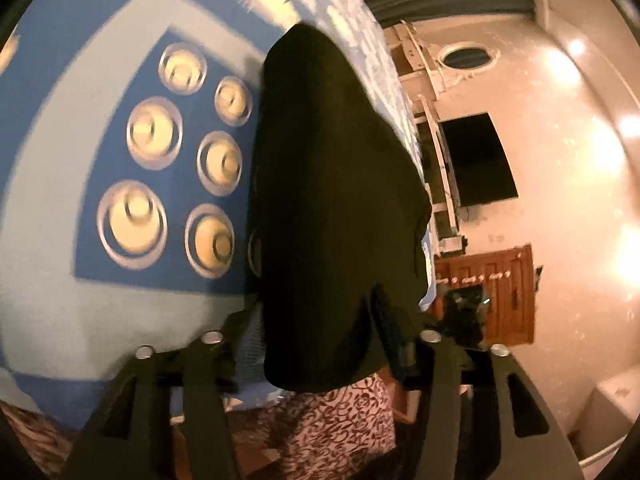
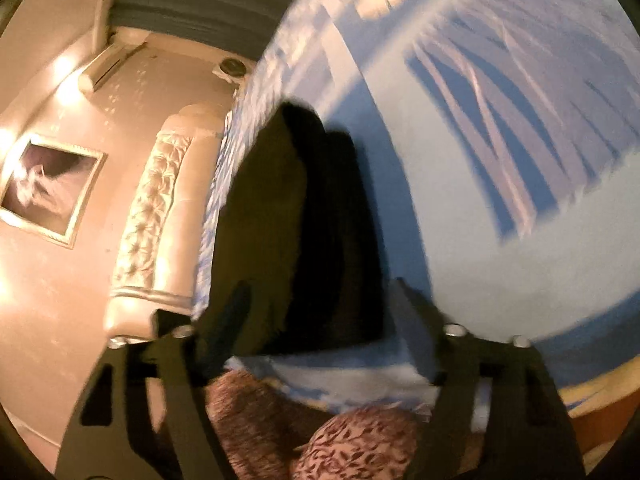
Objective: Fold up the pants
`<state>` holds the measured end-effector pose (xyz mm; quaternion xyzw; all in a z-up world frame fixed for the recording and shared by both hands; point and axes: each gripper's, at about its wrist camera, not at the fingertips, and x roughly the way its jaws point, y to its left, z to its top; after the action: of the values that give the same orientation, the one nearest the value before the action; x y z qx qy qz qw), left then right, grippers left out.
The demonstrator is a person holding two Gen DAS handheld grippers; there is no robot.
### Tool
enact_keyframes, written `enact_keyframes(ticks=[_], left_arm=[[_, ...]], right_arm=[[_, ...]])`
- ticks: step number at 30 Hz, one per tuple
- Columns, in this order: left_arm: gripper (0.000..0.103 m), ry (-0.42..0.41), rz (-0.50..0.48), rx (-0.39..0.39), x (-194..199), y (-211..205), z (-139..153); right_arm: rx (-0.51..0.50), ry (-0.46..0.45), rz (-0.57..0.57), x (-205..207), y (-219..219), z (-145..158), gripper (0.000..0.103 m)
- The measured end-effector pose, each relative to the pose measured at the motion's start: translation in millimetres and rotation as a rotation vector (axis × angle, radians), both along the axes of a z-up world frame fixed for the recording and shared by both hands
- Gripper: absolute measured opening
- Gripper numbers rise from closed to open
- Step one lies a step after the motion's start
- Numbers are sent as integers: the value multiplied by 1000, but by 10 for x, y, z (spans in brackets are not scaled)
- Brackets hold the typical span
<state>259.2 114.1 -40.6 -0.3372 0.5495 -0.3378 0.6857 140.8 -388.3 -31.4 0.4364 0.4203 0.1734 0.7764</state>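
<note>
Black pants | left hand-held gripper grasps them (right unclear) | headboard right-view only

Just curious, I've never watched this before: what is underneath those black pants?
Under the black pants lies a blue patterned bedspread; cream circles show beside them. Whatever pattern sits directly beneath the cloth is covered. Both views are motion-blurred.
</note>
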Motion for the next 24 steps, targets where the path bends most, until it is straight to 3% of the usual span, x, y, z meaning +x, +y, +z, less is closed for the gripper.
enact_keyframes(ticks=[2, 4, 9, 14, 21, 22, 24], left_arm=[[74, -87, 1, 29, 95, 40, 111], [74, -143, 15, 19, 245, 94, 175], [75, -126, 22, -7, 708, 91, 84], [75, -117, -4, 2, 1097, -109, -52], [75, -54, 23, -94, 1352, -199, -256], [75, -44, 29, -103, 1380, -204, -277], [75, -38, 30, -109, 1400, -213, -285]], right_arm=[[-3, -42, -1, 86, -91, 116, 84], [22, -51, -7, 198, -144, 107, 85], [48, -9, 16, 650, -119, -129, 85], [92, -45, 34, 1008, -90, -183, 85], [166, -44, 36, 1339, -120, -285, 85], [171, -43, 41, 1356, -110, -292, 84], [150, -26, 49, 1397, -99, -308, 65]])
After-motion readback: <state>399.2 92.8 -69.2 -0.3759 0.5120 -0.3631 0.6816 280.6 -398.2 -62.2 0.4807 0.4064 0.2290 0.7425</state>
